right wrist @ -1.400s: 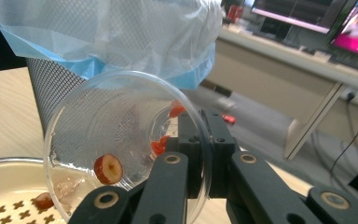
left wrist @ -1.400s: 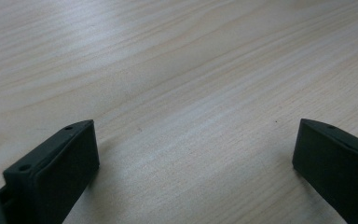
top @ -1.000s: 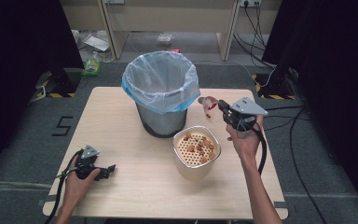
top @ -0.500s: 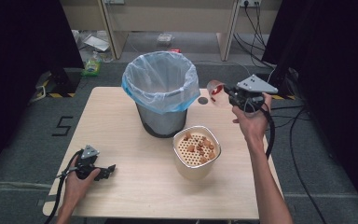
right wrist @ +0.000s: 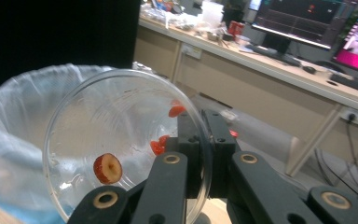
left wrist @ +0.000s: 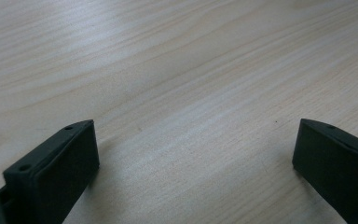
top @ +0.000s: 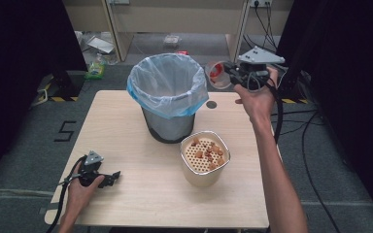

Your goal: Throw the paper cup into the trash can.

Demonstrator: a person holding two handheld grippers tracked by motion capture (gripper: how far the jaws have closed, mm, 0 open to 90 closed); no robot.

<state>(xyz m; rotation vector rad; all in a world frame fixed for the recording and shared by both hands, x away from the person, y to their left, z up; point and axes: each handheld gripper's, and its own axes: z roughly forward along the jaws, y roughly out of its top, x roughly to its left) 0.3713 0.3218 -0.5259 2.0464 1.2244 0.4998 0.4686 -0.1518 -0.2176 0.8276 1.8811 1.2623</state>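
- Black fingers (right wrist: 193, 140) of the right gripper (top: 229, 73) are pinched tight on the rim of a clear round plastic cup (right wrist: 121, 144), one inside the wall and one outside
- Tipped on its side, the cup turns its open mouth toward the right gripper view, with a round red fruit slice (right wrist: 107, 168) and a few smaller red bits clinging to its inner wall
- From the high view the cup (top: 216, 74) hangs in the air just beside the rim of the grey bin lined with a pale blue plastic bag (top: 167, 92), off the far right edge of the light wooden table (top: 141, 194)
- On the table just in front of the bin stands a cream perforated cylindrical pot (top: 204, 160) with orange-brown pieces on its holed top
- Left gripper (top: 108, 178) rests low on the near left part of the table, well apart from the bin and pot; its jaws stand wide with bare wood between them
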